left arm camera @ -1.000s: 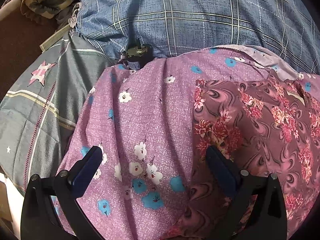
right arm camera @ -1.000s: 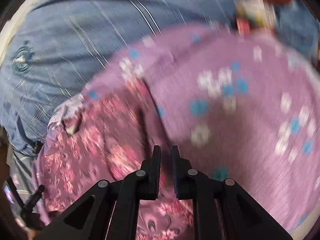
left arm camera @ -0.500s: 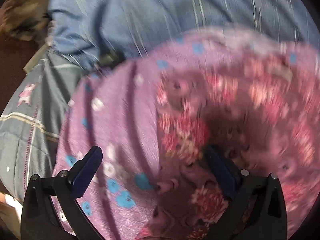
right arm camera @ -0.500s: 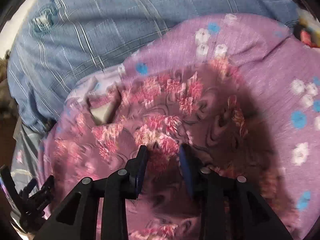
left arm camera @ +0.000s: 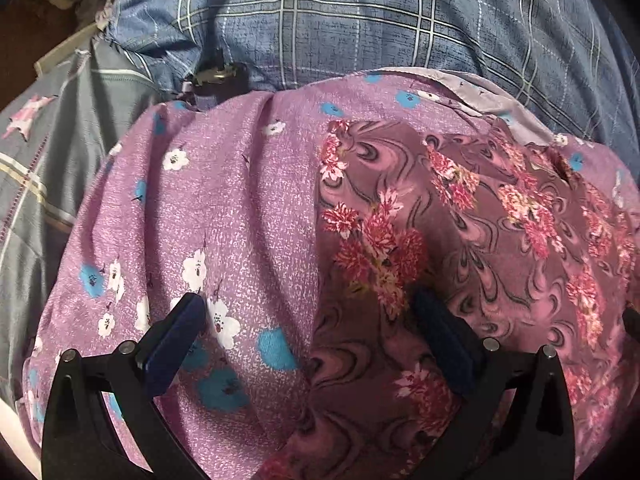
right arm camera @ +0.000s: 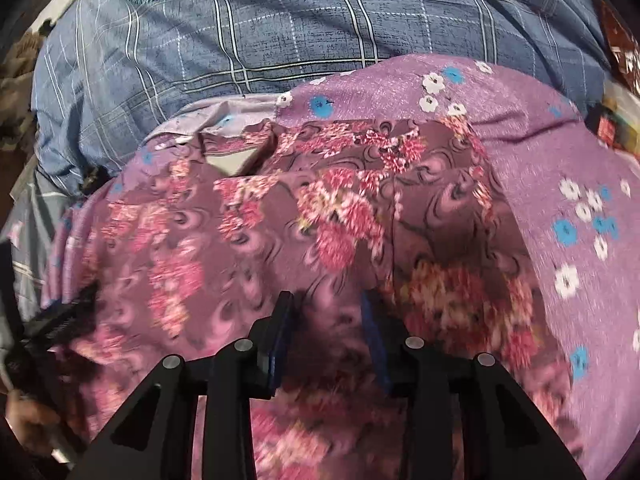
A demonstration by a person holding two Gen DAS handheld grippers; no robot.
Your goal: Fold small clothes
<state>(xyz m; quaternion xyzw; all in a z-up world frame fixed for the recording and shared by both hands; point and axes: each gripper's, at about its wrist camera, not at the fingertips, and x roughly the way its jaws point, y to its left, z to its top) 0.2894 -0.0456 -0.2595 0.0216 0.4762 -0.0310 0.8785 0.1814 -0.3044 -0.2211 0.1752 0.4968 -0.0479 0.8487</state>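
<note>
surface: bed w/ blue plaid cover [left arm camera: 360, 20]; a lilac cloth w/ white + blue flowers [left arm camera: 224, 208] is spread over its near part, prob. as a clean flat base for folding.

garment: small maroon piece w/ pink flower print [right arm camera: 280, 232], lying on the lilac cloth, toward that cloth's left side in the right wrist view, right side in the left one. Far edge shows a notch w/ pale lining, prob. a neckline. Looks partly folded, layers overlapping; can't tell how many folds are in.

left gripper [left arm camera: 312, 320]: jaws wide apart, nothing between the pads. Hangs over the seam where the garment's edge meets the lilac cloth, one finger above each fabric. Can't tell if tips touch. Prob. parked there to pin or pick that edge.

right gripper [right arm camera: 326, 312]: jaws part open, have just been opening. Maroon cloth lies under the gap, but pads don't press on it, so no hold. Sits over the garment's near middle; my read: it has let go after laying a flap down.

other: left tool's dark tip [right arm camera: 64, 312] shows at the left rim of the right wrist view, beside the garment's edge, w/ a bit of a hand [right arm camera: 24, 412] below it.

stage (guess): mid-fold, between grasps.

next needs: pinch one layer only, at an edge or corner. Thin slack fabric will bunch if grabbed mid-panel.
</note>
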